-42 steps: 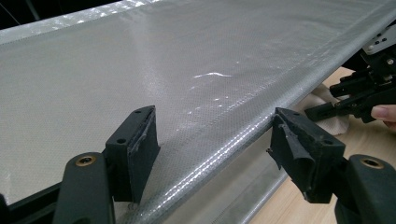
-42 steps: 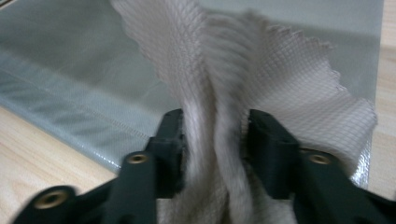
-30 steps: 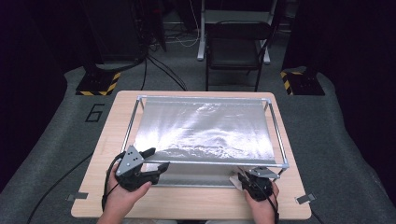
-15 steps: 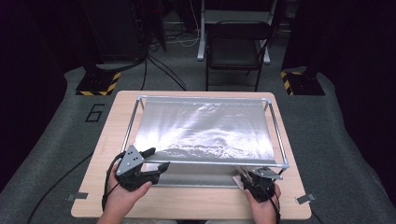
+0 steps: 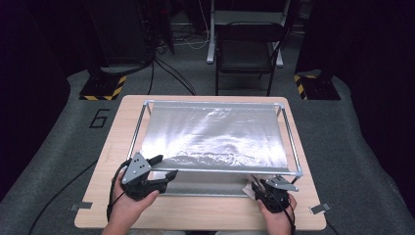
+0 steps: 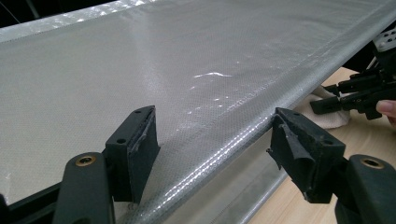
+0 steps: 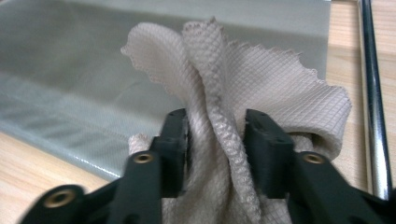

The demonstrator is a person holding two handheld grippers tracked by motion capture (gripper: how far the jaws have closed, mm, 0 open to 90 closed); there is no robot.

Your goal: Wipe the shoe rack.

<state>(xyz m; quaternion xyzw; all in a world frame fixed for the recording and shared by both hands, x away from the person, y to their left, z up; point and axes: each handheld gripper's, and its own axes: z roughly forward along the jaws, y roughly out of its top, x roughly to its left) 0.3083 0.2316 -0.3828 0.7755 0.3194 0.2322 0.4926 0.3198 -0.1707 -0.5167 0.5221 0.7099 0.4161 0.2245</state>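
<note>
At the bench's point(image 5: 205, 215) near edge, the right gripper point(image 7: 215, 140) has its fingers closed on a bunched white mesh cloth point(image 7: 243, 84) by the near right corner of the silver-sheeted metal frame point(image 5: 215, 134), while the left gripper point(image 6: 212, 154), fingers spread wide, straddles the frame's near left rail.

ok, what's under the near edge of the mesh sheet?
Below the mesh sheet near edge: a lower metal rail, bare table, and a white cloth clamped by the right gripper. Farther in, the sheet hides whatever lies beneath.
</note>
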